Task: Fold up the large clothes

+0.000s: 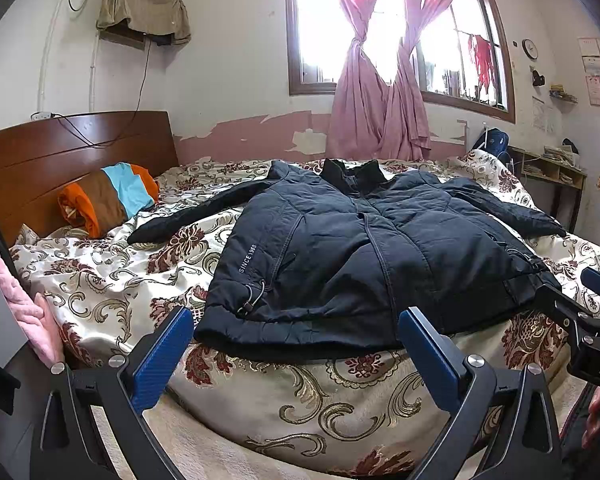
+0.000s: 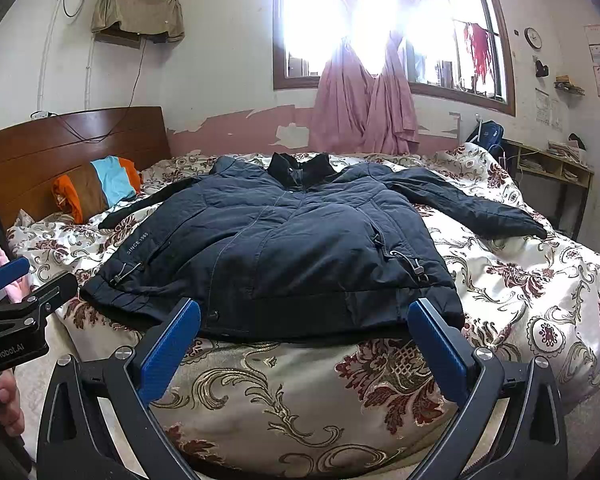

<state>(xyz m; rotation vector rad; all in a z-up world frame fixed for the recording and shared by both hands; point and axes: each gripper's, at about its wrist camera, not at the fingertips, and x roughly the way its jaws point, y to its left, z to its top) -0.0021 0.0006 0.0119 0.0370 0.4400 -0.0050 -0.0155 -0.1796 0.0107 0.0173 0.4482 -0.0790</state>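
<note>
The jacket (image 1: pixel 364 248) lies flat on the bed (image 1: pixel 340 400), hem toward both tools, collar away. Left tool (image 1: pixel 296 336) and right tool (image 2: pixel 304 328) hover spread apart, empty, equally near the hem.

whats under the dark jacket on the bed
The jacket lies spread flat on a floral bedspread, which shows all around it. Whatever lies directly beneath the jacket's body is covered and can't be seen.

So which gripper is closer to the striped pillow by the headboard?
Left. The left gripper hangs open at the jacket's hem on the pillow's side of the bed; the right gripper, also open, sits farther along the hem, away from it.
</note>
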